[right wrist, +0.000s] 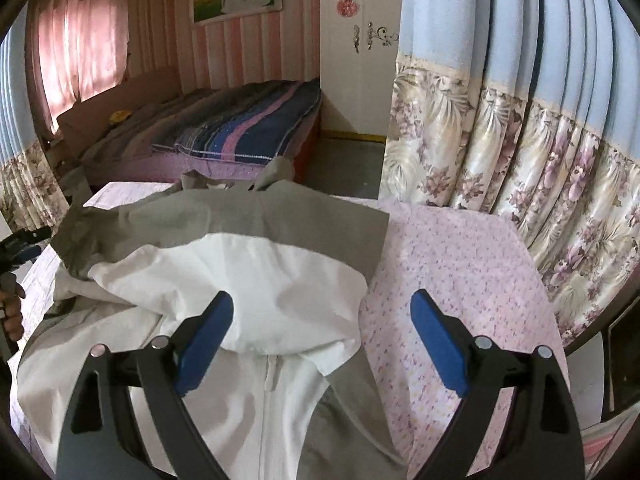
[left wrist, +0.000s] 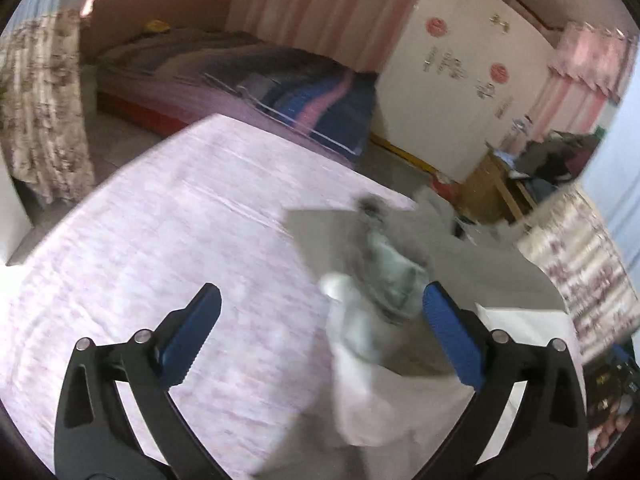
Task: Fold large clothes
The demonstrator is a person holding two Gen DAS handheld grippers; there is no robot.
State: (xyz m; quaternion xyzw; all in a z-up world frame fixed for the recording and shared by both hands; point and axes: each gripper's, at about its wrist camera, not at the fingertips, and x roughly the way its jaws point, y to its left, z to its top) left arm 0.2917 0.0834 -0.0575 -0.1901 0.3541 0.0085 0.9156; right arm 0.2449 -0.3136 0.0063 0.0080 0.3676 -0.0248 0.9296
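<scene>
A large grey and white jacket (right wrist: 256, 240) lies on the pink flowered sheet (right wrist: 460, 264) of a bed. Its white hood (right wrist: 280, 288) is folded down over the zip (right wrist: 267, 384). My right gripper (right wrist: 322, 298) hangs open over the hood and collar, with nothing between its blue pads. In the blurred left wrist view, my left gripper (left wrist: 322, 292) stands wide open above the sheet (left wrist: 180, 220). The jacket (left wrist: 384, 280) lies bunched under and beside its right finger (left wrist: 448, 332), and the pads do not press on it. A person's hand (right wrist: 12, 312) shows at the left edge.
A second bed with a blue and pink striped blanket (right wrist: 248, 124) stands beyond a strip of floor. Flowered curtains (right wrist: 520, 160) hang close on the right. A white wardrobe (left wrist: 460, 80) and a cluttered wooden table (left wrist: 512, 184) stand at the back.
</scene>
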